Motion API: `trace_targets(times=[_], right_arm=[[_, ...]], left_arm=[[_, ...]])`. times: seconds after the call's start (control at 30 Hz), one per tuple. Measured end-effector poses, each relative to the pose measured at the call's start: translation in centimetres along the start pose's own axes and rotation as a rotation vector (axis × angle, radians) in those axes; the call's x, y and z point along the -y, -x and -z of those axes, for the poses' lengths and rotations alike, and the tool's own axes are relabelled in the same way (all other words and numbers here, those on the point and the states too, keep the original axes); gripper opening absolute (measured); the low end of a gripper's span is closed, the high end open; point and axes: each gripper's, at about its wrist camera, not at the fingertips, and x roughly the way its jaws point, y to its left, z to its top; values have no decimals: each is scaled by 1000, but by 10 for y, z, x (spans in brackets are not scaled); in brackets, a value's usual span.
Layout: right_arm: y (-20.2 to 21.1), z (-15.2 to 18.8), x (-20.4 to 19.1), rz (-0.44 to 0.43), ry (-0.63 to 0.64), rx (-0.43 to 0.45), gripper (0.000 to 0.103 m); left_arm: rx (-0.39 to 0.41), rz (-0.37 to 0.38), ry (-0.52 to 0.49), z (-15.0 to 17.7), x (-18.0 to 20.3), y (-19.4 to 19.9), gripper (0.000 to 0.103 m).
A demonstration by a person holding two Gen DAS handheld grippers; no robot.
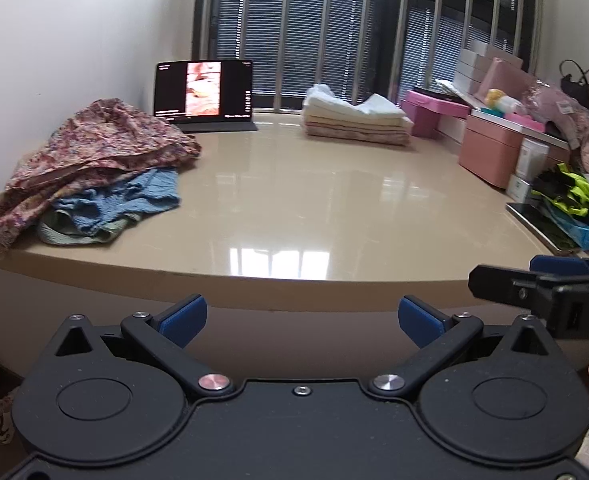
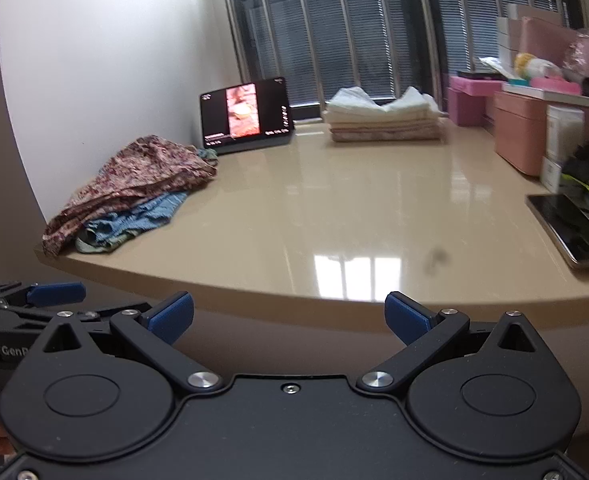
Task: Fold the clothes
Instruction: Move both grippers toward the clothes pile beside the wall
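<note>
Left wrist: clothes heap long axis near-left to far-right; both grippers released.

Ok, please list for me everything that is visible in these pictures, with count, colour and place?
floral garment: one, red-pink print, on top of the unfolded heap, table's left end
blue garment: one, blue, under the floral one
green garment: one, pale green, bottom of the heap
folded stack: one, cream and pink layers, far side by the window
tablet: one, black, screen on, propped at the far left
pink boxes: several, right side
yellow-black items: a bundle, right edge
phone: one, dark, near right edge
table: one, glossy beige
left tool: open, holding nothing, short of the table edge
right tool: open, holding nothing, short of the table edge
</note>
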Motion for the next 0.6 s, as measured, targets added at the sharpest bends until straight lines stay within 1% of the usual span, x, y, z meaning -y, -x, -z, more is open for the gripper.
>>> trace_targets(times=[0.23,0.6], right_arm=[[-24,-13,-18,-62,49,4,103],[-70,-37,-57,-106,177,-7,103]], left_arm=[[4,-54,57,-9,-24,-8,103],[34,-132,137,-29,-72,-21,103]])
